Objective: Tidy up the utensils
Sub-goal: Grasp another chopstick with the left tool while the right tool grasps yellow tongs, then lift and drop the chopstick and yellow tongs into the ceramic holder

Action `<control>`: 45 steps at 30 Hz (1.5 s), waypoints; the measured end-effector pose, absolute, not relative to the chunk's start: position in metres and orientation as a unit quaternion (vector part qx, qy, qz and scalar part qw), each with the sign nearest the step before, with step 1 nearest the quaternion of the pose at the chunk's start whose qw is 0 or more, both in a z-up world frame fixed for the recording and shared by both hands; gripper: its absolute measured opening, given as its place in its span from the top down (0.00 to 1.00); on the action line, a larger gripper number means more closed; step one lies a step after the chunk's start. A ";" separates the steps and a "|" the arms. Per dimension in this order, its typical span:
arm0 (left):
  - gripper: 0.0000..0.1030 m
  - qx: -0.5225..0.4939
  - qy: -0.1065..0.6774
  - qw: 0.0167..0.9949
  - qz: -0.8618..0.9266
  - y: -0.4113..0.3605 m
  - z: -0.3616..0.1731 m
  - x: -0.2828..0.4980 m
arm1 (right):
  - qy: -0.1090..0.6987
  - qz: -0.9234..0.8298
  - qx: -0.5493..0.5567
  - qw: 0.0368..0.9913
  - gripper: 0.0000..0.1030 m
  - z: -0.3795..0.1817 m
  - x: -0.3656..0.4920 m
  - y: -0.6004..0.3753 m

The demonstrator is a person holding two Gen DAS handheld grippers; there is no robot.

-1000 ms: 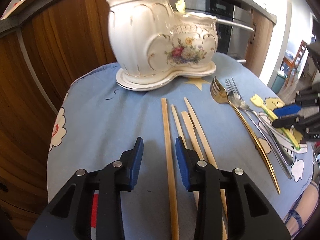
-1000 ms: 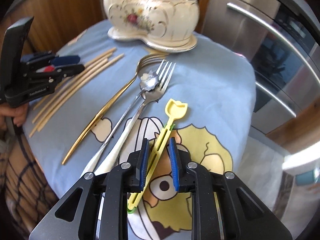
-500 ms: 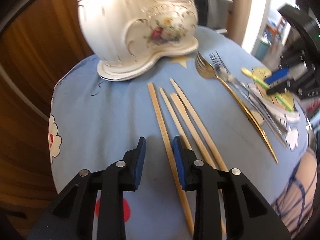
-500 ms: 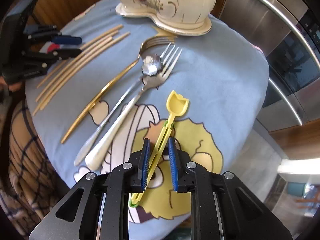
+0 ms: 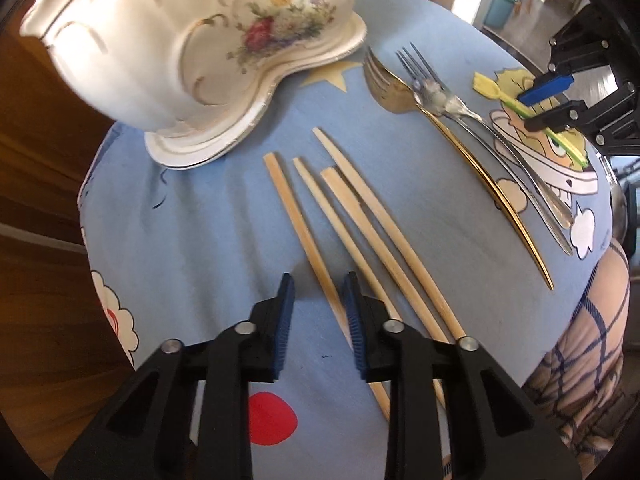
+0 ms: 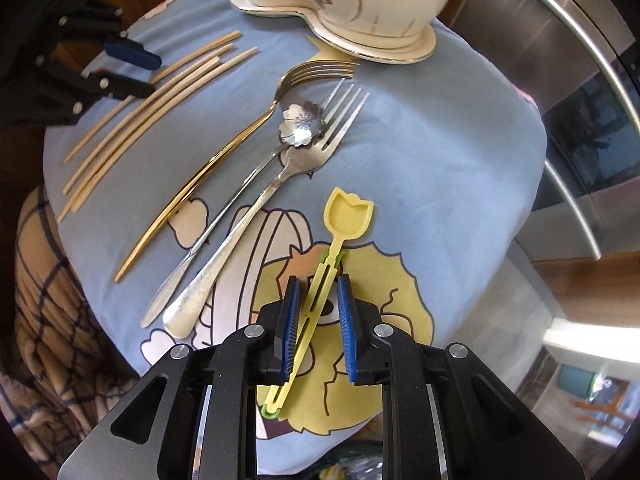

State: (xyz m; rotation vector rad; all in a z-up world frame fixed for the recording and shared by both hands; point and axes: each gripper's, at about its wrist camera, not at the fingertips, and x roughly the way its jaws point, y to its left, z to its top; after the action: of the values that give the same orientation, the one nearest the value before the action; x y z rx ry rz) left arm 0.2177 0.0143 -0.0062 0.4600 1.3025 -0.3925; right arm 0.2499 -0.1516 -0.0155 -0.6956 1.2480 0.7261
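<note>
Both hand-held grippers point down at a bench (image 5: 192,216) draped in blue cartoon-print cloth. Left hand-held gripper (image 5: 318,312): jaws have just been closing and straddle the outermost of four bamboo chopsticks (image 5: 360,216); a gap shows on the left pad side, so not yet clamped. Right hand-held gripper (image 6: 318,312): jaws narrowly apart around the handle of the yellow plastic spoon (image 6: 338,240); left pad looks to touch it, right pad stands clear. Between the two lie a gold fork (image 6: 240,140), a silver fork (image 6: 280,184) and a flower-bowled spoon (image 6: 298,124) overlapping the silver fork's head. White floral ceramic holder (image 5: 192,48) stands at the far edge of the cloth, well apart from both grippers. Handling, as judged: chopsticks light, stiff, thin, prone to roll or pivot, best taken near mid-length; plastic spoon light and slightly flexible, slotted handle a fair grip; holder fragile, avoid knocking. Holder's mouth cut off in both views, compartments unseen. Near ends of the chopsticks hidden under the left gripper body. Soft cloth may sag under pressing.
</note>
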 end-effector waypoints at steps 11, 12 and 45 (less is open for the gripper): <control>0.94 0.231 0.580 0.761 -0.179 0.018 0.002 0.201 | 0.519 0.326 -0.292 0.735 0.90 -0.005 0.233 -0.164; 0.94 0.226 0.574 0.768 -0.174 0.027 0.006 0.198 | 0.514 0.324 -0.288 0.740 0.90 -0.003 0.232 -0.167; 0.94 -0.159 0.040 0.981 -0.103 0.092 0.138 0.159 | 0.160 0.377 0.247 0.878 0.90 0.075 0.250 -0.160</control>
State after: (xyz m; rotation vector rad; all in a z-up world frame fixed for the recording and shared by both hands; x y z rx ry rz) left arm 0.1595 0.0922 0.1382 -0.3190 0.0815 -0.2072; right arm 0.2501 -0.1596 0.0749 0.5155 0.3330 0.7864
